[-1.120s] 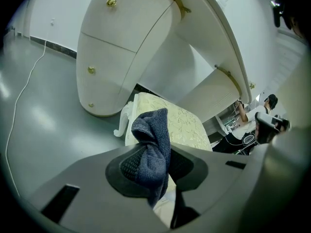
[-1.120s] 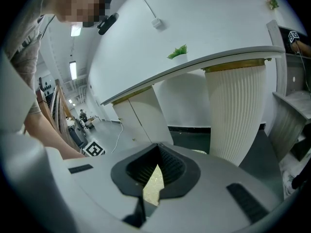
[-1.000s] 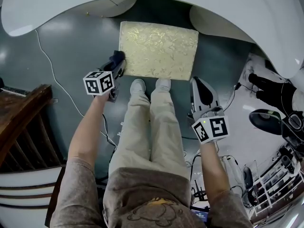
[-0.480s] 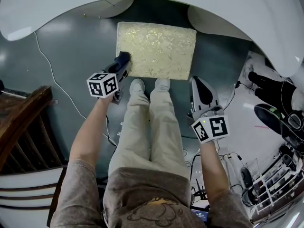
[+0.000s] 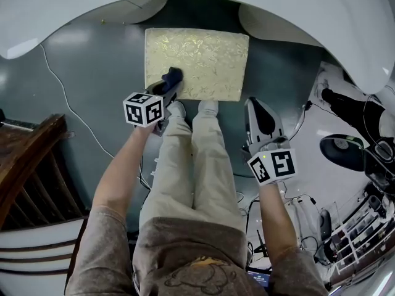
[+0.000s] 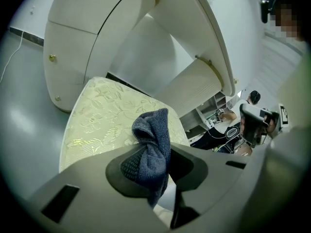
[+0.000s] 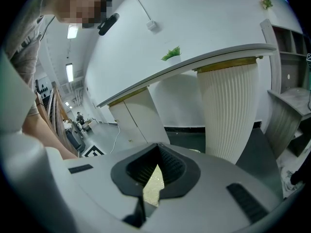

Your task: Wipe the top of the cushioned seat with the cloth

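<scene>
Reaching forward, left gripper [image 5: 173, 77] pinches a dark-blue knit cloth [image 6: 153, 142] over the cream flowery cushioned seat [image 5: 207, 57]; right gripper [image 5: 256, 106] held back, jaws together.

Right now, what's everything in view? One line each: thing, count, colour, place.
Square brocade cushioned seat: 1, pale gold, in front of the feet.
Knit cloth: 1, dark blue, in left jaws, over seat's near-left part.
Curved table: 1, white, arching beyond seat.
Ribbed pedestal: 1, white, under tabletop.
Small plant: 1, green, on tabletop.
Cable: 1, white, floor at left.
Wooden furniture: 1, dark brown, far left.
Shoes: 2, white, at seat's near edge.
Left hand-held gripper: 1, grey, shut on cloth.
Right hand-held gripper: 1, grey, shut, empty, right of seat.
</scene>
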`<state>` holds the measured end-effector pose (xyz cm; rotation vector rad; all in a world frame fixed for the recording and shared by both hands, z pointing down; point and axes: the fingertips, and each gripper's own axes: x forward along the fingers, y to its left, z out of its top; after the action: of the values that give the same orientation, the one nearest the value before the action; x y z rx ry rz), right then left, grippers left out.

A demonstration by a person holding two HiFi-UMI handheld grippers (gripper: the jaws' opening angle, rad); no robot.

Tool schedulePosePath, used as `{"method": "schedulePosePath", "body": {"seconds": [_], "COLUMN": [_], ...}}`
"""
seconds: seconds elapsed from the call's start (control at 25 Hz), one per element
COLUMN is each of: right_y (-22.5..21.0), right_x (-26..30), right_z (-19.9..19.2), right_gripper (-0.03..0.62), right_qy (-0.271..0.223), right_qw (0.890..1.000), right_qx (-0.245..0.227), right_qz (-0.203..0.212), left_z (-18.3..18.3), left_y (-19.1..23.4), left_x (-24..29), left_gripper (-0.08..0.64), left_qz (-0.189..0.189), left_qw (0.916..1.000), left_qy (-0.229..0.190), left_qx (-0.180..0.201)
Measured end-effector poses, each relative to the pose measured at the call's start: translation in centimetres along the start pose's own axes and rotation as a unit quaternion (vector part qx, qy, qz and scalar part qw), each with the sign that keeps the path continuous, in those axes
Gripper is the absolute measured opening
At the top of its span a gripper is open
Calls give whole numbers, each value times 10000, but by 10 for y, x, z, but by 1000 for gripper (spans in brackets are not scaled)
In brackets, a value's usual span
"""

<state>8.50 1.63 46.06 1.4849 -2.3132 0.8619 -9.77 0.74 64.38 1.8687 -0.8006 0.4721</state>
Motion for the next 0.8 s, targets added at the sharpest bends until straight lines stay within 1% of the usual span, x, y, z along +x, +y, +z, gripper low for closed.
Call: {"method": "schedulePosePath", "body": {"seconds": [0.32,0.52,0.8], "right_y": [-18,-29,-39], "right_x": [-15,-24,-37], "right_z": [0,-1,-6], "right_gripper": [5,5,5], "right_qy": [-17,-48,-89], "right_qw": [9999,9997,9994], "right_qx": [33,53,121], "right_qz": [-127,-217,-297], "left_z": [0,-8,-15], "left_y": [-21,-50,-88], "left_x": [19,44,78], "left_gripper": [100,100,100], "left_qz": [-117,-357,-603], "left_qw": [9999,9992,9976], "left_qy": [-26,123,253], "left_qx": [4,149,218]}}
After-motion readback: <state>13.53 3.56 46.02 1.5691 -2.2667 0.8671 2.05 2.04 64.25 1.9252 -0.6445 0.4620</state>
